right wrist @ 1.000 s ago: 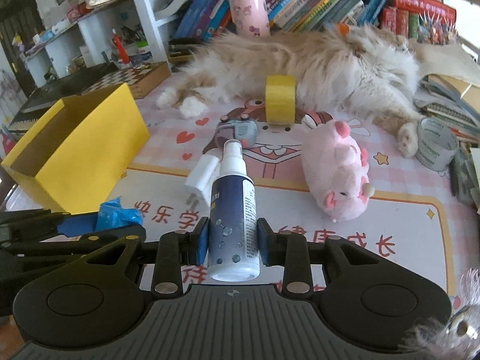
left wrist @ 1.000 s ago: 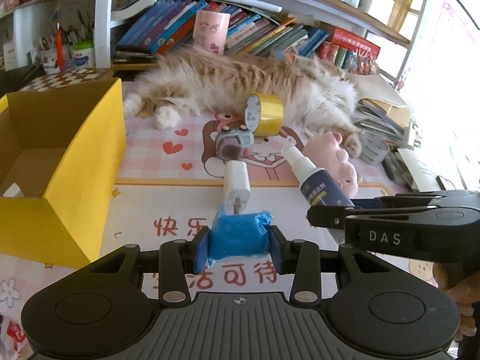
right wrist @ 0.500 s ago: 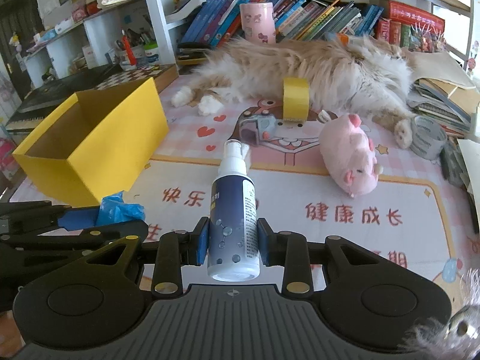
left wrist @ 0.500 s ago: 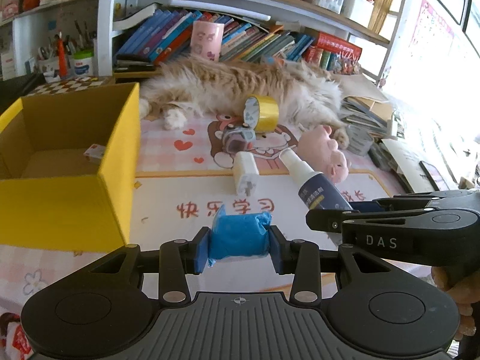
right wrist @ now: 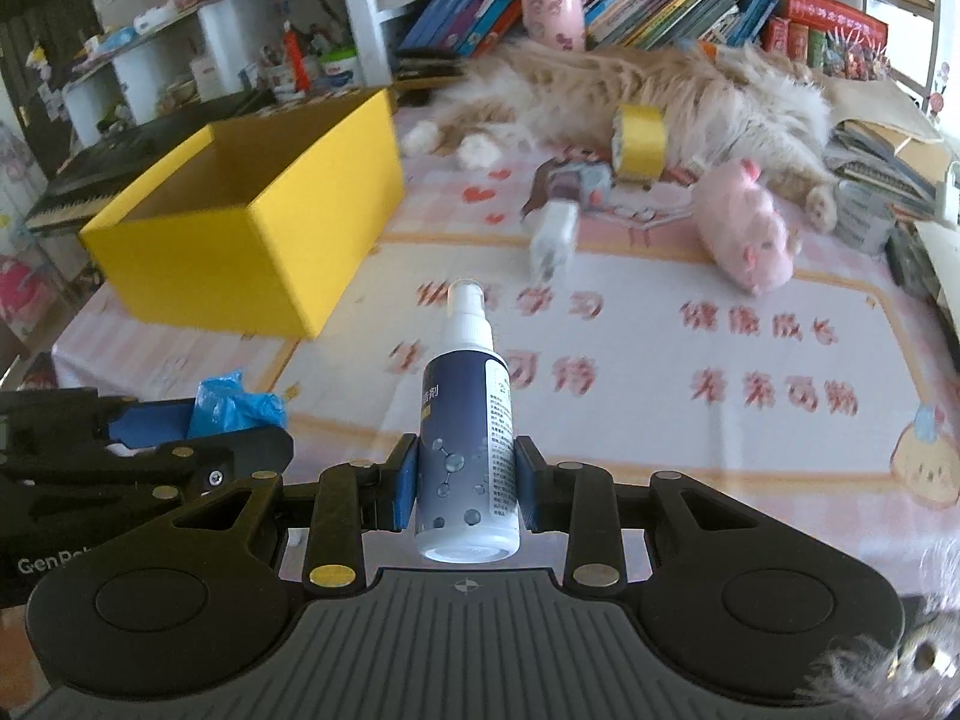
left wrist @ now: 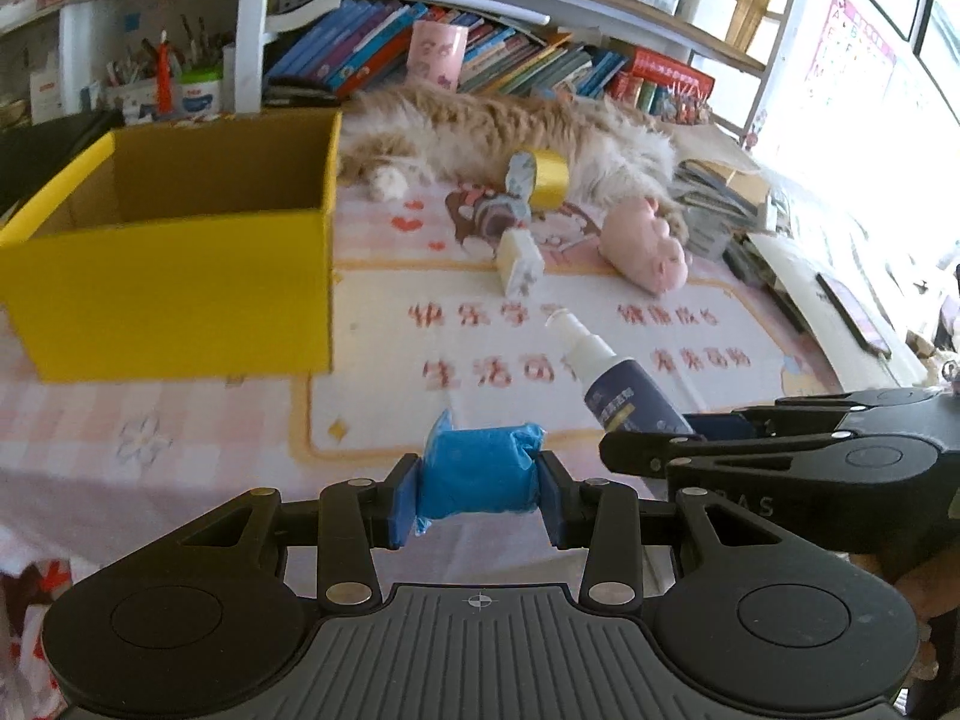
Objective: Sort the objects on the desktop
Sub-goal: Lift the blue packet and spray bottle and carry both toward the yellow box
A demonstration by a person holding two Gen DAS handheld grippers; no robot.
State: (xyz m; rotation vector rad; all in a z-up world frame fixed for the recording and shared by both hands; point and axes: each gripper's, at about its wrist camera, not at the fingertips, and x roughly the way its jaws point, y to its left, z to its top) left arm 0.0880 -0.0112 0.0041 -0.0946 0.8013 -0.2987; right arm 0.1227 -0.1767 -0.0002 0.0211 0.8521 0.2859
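A long-haired ginger cat (right wrist: 660, 90) sprawls across the back of the desk, right in front of the bookshelf (right wrist: 600, 0), and the pink printed desk mat (right wrist: 660, 360) runs out under everything. At the left sits the open yellow box (right wrist: 252, 228), its brown inside showing, well apart from both tools. Over to the smaller stuff: a pink plush pig (right wrist: 744, 234) lies on the mat near the cat's paw, a roll of yellow tape (right wrist: 642, 141) stands on edge against the cat's fur, with a small grey gadget (right wrist: 579, 180) just in front of it and a white charger plug (right wrist: 555, 237) lying nearer the camera. Now the tools, both off the mat and side by side: the right gripper (right wrist: 465, 489) is clamped on a dark-blue spray bottle (right wrist: 468, 438), white nozzle pointing away toward the clutter. The left gripper (left wrist: 477, 489) is squeezed tight around a crumpled blue plastic roll (left wrist: 477, 474), held crosswise between its blue pads, with the box ahead and to its left.
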